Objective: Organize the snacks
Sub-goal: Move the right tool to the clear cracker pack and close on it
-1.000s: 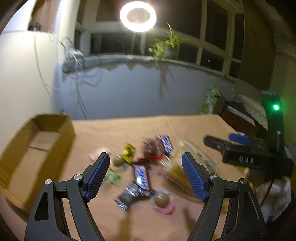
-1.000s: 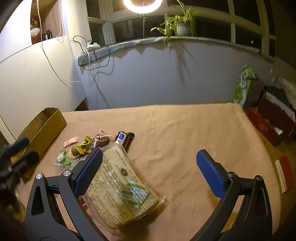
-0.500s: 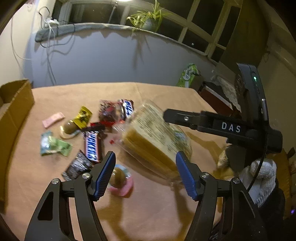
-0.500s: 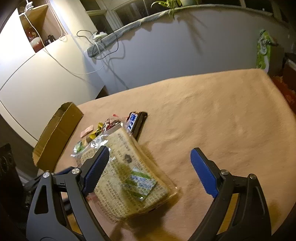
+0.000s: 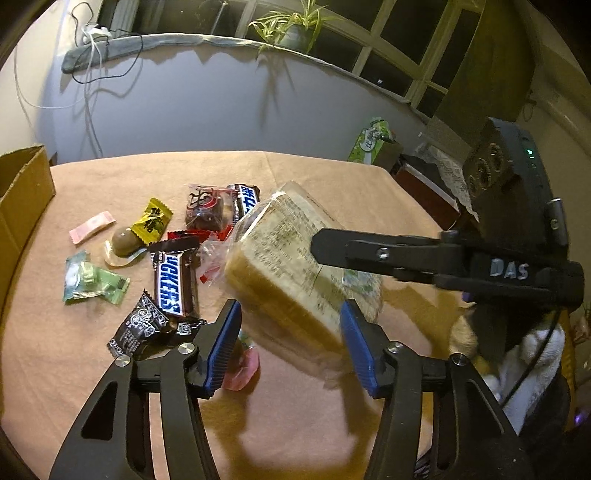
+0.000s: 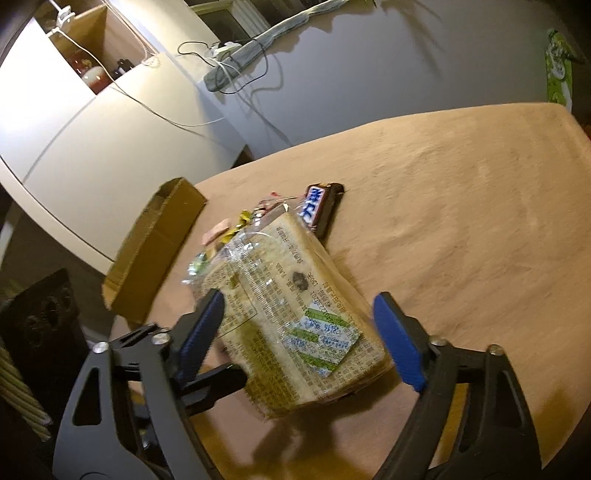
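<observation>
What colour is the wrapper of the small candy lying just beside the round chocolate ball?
Yellow with black print; it shows best in the left wrist view.

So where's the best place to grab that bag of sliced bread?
Probably across its two long flat sides, near the close end, coming from above at a slant. The bread bag is a soft block lying flat, and both grippers' closing jaws already straddle it there.

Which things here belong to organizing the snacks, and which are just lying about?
Job:
bread bag
Snickers bar
yellow candy
green candy
cardboard box
left gripper and right gripper, both closing around the bread

Lying about:
potted plant
cables
green carton
</observation>
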Demonstrator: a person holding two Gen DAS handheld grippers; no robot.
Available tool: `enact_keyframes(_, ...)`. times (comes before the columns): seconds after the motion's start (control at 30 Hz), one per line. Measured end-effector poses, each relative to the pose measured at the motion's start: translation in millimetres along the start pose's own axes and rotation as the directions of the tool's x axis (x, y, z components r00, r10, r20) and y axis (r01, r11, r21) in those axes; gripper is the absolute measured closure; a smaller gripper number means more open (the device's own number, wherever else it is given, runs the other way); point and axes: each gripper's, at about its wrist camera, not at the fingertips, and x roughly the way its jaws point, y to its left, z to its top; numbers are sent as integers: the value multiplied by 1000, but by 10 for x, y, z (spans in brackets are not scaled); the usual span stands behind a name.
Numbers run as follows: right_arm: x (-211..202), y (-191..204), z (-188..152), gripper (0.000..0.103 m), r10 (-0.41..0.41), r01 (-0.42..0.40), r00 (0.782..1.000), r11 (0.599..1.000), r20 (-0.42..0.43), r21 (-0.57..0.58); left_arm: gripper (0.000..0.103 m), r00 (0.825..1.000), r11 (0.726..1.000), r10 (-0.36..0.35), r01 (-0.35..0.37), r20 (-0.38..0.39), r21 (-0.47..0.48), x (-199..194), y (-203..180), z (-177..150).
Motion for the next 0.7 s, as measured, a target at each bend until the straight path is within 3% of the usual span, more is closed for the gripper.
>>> enact_keyframes(0.07,-14,2,-13,29,36,-36,999,999,-4,16,50,1000,1000,1,-1,-1,1,-5,27,-3)
enact_keyframes(0.23,15,80,-73,34,-15,14,1000,999,-23,-38,59,1000,1000,-7,7,-2,12,-21,35,-9)
enact_keyframes(0.37,10,194,-103,34,-22,20,1000,997,-21,-72,59,1000,999,12,-12,12,38,-54,12,-22)
enact_keyframes(0.7,14,453,-72,48,-24,23,1000,993,-2,-117,59,996,999,45,-46,71,11,-272,194,11)
